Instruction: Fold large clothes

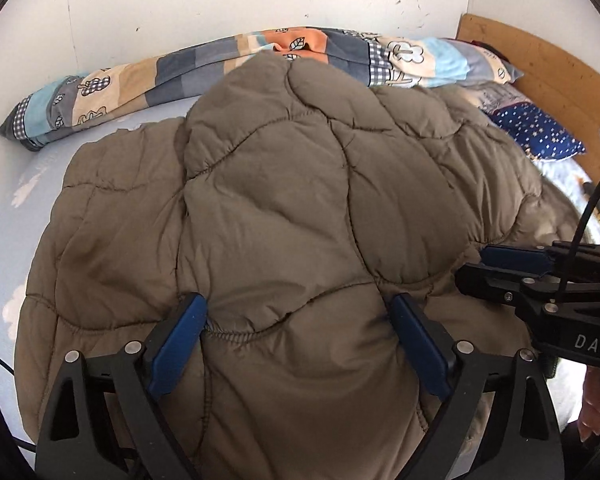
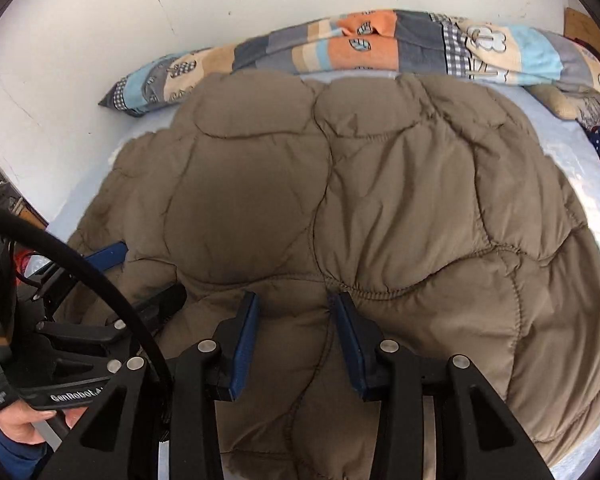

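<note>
A large olive-brown quilted puffer coat (image 1: 268, 208) lies spread over the bed; it also fills the right wrist view (image 2: 380, 200). My left gripper (image 1: 298, 308) has its blue pads wide apart, pressed down onto the near part of the coat with puffy fabric bulging between them. My right gripper (image 2: 296, 304) stands with its jaws partly apart over a fold of the coat near a stitched seam; fabric lies between the pads. The right gripper also shows at the right edge of the left wrist view (image 1: 500, 264), the left gripper at the left of the right wrist view (image 2: 140, 276).
The bed has a pale blue sheet (image 1: 4, 216). A rolled patchwork blanket (image 1: 220, 64) lies along the white wall behind the coat. A navy starred pillow (image 1: 536, 132) and a wooden headboard (image 1: 540, 64) are at the right. A black cable (image 2: 80, 264) crosses the left.
</note>
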`<action>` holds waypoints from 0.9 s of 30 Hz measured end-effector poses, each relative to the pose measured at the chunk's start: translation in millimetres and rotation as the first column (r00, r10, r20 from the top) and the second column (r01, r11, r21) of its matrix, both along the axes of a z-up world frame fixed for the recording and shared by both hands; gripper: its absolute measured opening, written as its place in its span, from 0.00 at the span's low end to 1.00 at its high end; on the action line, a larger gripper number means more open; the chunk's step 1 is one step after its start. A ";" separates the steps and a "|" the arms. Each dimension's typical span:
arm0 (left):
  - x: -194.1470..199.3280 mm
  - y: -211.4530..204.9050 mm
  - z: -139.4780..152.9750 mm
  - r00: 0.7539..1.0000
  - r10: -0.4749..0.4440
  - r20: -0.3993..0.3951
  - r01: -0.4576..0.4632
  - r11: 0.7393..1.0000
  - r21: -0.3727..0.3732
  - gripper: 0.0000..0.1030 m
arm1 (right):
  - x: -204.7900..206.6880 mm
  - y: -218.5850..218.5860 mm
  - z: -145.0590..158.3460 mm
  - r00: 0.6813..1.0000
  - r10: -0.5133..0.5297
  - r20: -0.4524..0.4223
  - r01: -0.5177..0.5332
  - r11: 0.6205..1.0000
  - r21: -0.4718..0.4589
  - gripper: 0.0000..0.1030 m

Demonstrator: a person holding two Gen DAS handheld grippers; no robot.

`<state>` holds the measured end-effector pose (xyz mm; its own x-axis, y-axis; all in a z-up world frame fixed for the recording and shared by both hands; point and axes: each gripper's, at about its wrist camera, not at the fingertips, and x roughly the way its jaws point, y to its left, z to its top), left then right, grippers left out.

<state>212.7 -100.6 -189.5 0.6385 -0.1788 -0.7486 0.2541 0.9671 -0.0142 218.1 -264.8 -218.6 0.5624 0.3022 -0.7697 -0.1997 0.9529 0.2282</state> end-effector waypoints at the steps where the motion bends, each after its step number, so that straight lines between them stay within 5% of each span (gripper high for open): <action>1: 0.7 -0.4 -1.6 1.000 0.002 0.000 -0.002 1.000 0.005 0.92 | 0.8 0.9 -2.8 1.000 0.004 -0.002 -0.004 1.000 -0.010 0.41; 18: 0.3 7.1 2.1 1.000 0.014 -0.008 -0.014 1.000 -0.014 0.96 | 0.1 8.2 -5.4 1.000 0.000 -0.012 0.000 1.000 -0.029 0.42; 23: 15.1 17.0 25.7 0.999 0.042 0.025 -0.041 0.998 -0.055 0.96 | 4.8 -15.1 19.3 0.999 -0.033 -0.010 0.034 0.990 0.134 0.42; 27: 55.2 20.1 36.7 0.997 0.074 0.010 -0.073 0.993 -0.088 0.96 | 22.4 -36.4 37.2 0.993 -0.105 0.043 0.098 0.985 0.143 0.42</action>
